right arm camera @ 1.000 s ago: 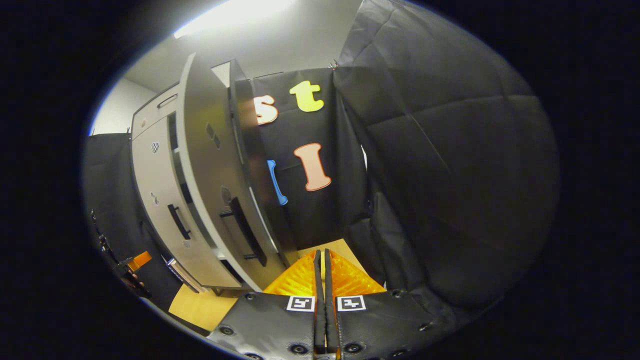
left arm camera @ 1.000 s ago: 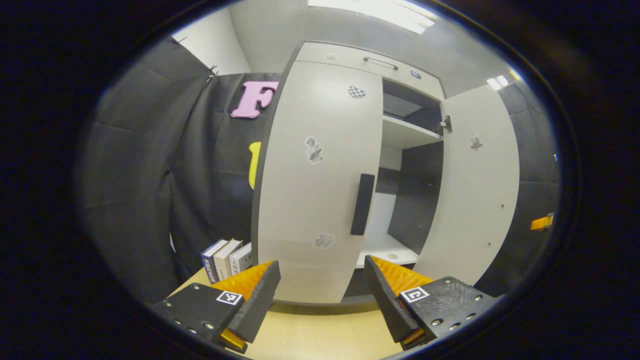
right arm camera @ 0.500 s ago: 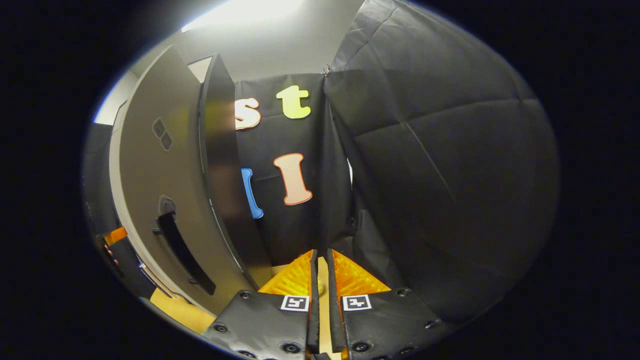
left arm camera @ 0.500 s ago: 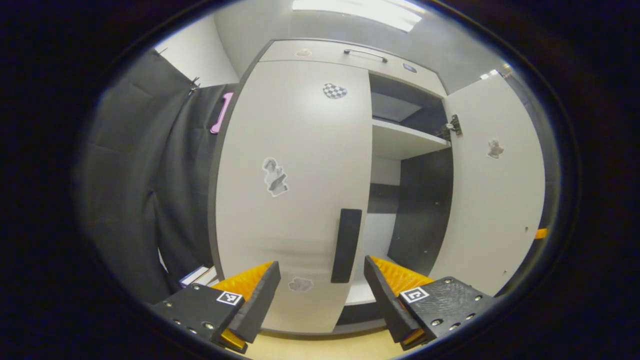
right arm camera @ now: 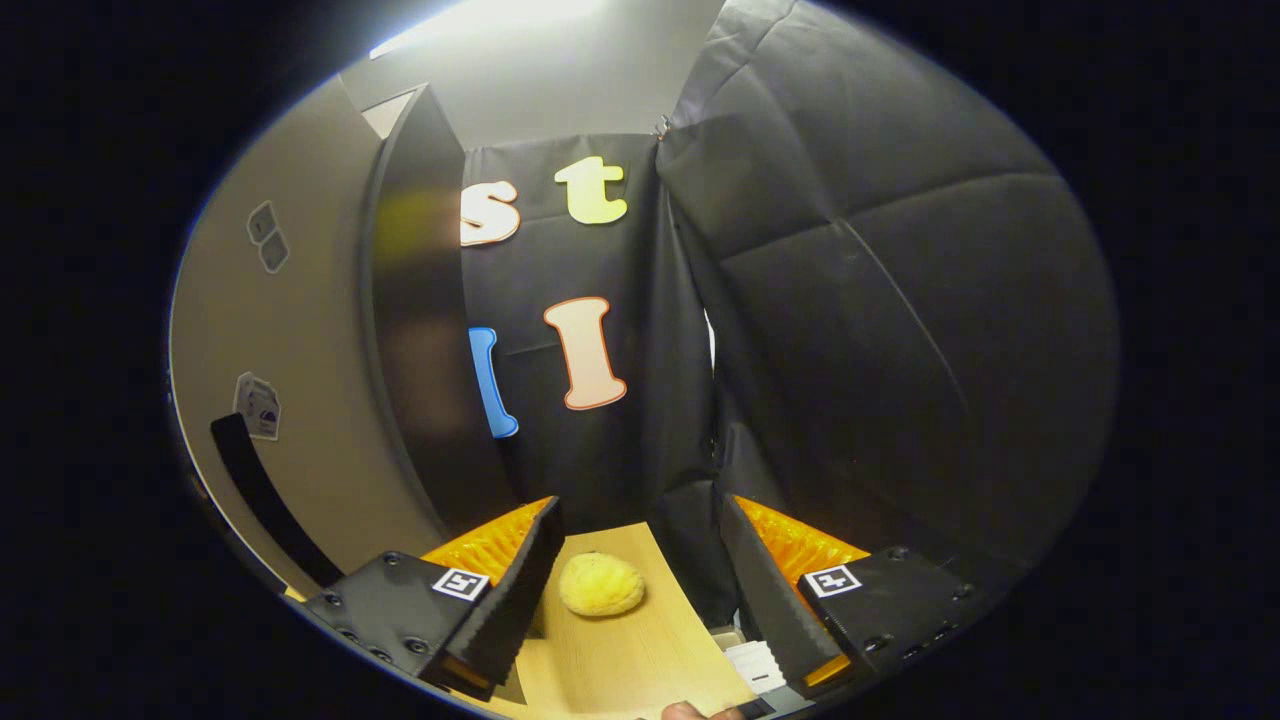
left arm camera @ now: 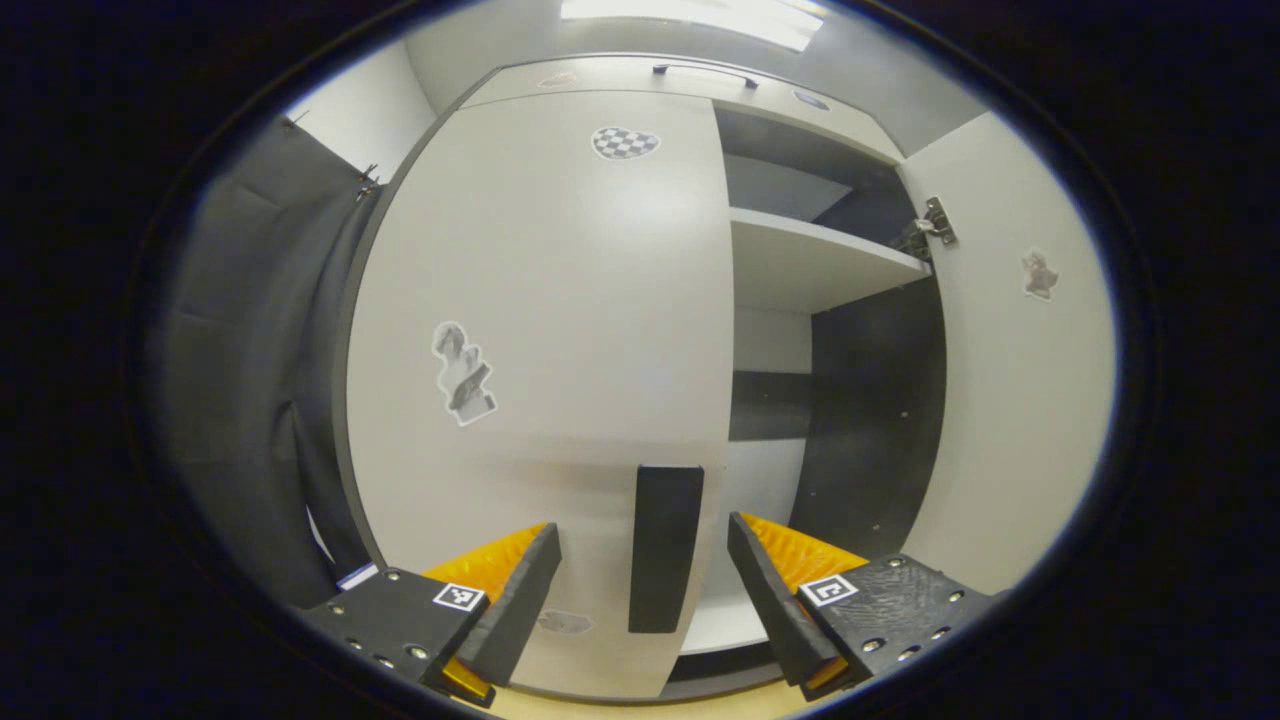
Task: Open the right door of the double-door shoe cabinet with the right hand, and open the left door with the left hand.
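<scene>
The shoe cabinet's left door [left arm camera: 560, 330] is pale, carries stickers and is closed. Its black vertical handle [left arm camera: 665, 545] stands close in front of my open left gripper [left arm camera: 640, 590] and appears in the gap between the two fingers; I cannot tell whether they touch it. The right door [left arm camera: 1010, 380] is swung open, showing a white shelf [left arm camera: 820, 265] and a dark interior. In the right gripper view the right door [right arm camera: 300, 380] stands at the left with its black handle [right arm camera: 260, 490]. My right gripper [right arm camera: 640, 590] is open and holds nothing, off to the right of that door.
A yellow fluffy ball [right arm camera: 600, 585] lies on the wooden table [right arm camera: 640, 660] just ahead of the right gripper. Black cloth walls [right arm camera: 880, 340] close in the right side and back. A fingertip [right arm camera: 685, 710] shows at the bottom edge.
The left gripper has moved in close to the left door's handle. The right gripper has gone from shut to open and has come away from the right door's handle.
</scene>
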Demonstrator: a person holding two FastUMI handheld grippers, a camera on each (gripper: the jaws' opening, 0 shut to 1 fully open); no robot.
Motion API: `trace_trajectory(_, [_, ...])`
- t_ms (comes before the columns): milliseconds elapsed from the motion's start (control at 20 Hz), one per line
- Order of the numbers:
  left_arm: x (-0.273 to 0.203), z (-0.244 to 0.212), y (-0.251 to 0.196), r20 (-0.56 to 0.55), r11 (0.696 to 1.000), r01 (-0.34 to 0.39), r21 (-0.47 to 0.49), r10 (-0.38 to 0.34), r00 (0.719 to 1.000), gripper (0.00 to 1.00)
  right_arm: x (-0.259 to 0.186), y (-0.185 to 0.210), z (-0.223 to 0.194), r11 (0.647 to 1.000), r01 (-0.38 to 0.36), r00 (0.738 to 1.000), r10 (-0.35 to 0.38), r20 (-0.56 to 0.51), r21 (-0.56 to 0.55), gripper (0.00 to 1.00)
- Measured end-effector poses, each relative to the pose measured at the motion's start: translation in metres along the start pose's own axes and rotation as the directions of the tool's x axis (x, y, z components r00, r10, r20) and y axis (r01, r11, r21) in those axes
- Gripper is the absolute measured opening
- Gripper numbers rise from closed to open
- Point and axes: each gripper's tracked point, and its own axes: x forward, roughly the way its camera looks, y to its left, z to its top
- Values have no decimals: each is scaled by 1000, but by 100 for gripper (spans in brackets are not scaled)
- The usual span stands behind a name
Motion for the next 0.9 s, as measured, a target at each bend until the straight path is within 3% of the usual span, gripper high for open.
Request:
trace_trajectory(100, [8, -1, -1, -6, 1000, -14, 7, 14, 1000, 100, 10, -7, 0, 1000, 2, 1000, -2, -1, 4, 98])
trace_trajectory(250, [17, 0, -3, -7, 999, -38, 12, 38, 999, 76, 25, -8, 0, 1000, -13, 1000, 13, -2, 15, 98])
trace_trajectory(350, [17, 1, -5, -3, 999, -41, 11, 41, 999, 76, 35, -7, 1, 999, -25, 1000, 25, 2, 21, 98])
trace_trajectory(500, [18, 0, -10, 3, 998, -40, -46, 40, 999, 41, 50, -7, -1, 999, -42, 999, 42, -7, 15, 98])
trace_trajectory(600, [19, -1, -8, 2, 996, -49, -69, 50, 999, 35, 61, -4, -2, 998, -58, 998, 58, -11, 15, 98])
trace_trajectory(800, [17, -1, -11, -15, 997, -70, 23, 70, 997, 16, 79, 3, -4, 995, -92, 995, 93, -20, 38, 98])
trace_trajectory(850, [22, -4, -10, -17, 997, -72, 19, 72, 997, 16, 81, 5, -2, 994, -99, 995, 100, -17, 45, 98])
trace_trajectory(900, [16, -2, -9, -14, 998, -68, 6, 68, 998, 6, 82, 8, 0, 993, -106, 994, 107, -14, 50, 98])
